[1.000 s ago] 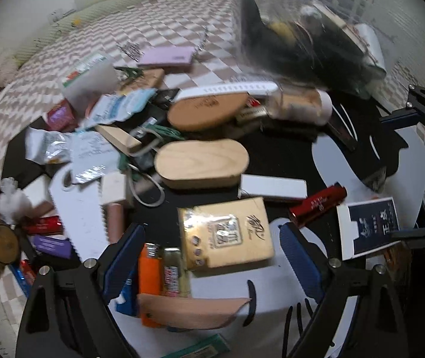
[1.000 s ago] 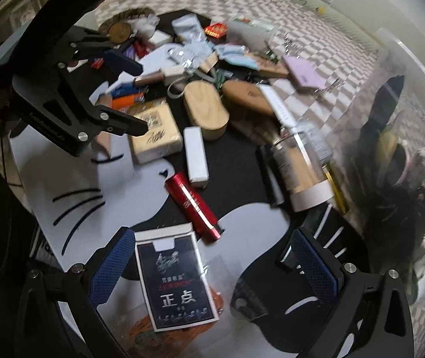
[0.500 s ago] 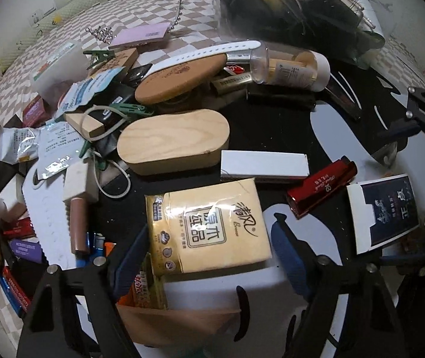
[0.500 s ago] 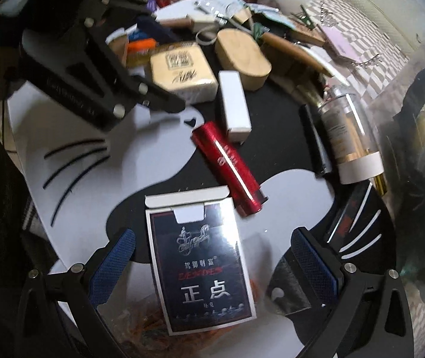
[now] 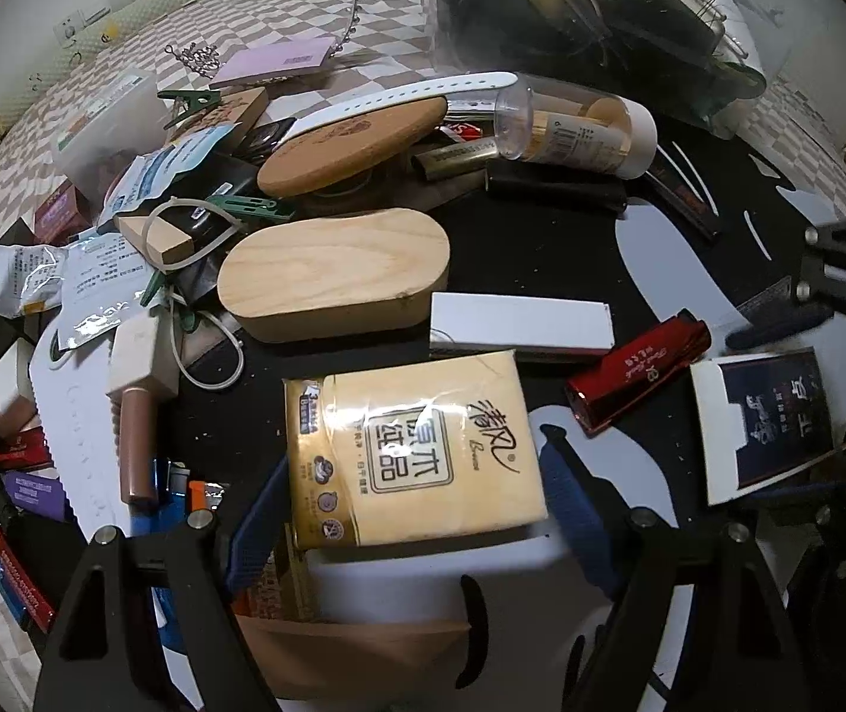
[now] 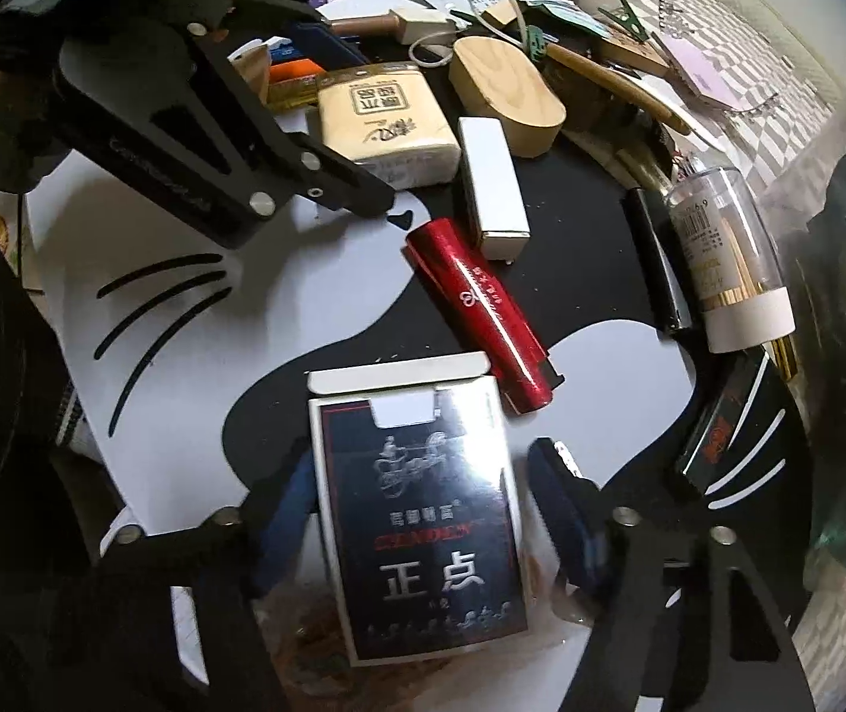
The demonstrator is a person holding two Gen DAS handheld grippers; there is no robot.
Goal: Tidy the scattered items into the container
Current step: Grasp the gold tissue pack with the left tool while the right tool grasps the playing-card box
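Pick-up step: my left gripper (image 5: 417, 474) brackets the tissue pack (image 5: 411, 451) at lower centre, my right gripper (image 6: 417, 510) brackets the card box (image 6: 417, 510), both still unclenched; next, each must clamp and lift toward the container (image 5: 601, 6) at upper right.

Bare mat (image 6: 185, 356) lies open left of the red lighter (image 6: 482, 320); beyond it, the white box (image 6: 491, 184) and wooden case (image 6: 506, 92) crowd together.
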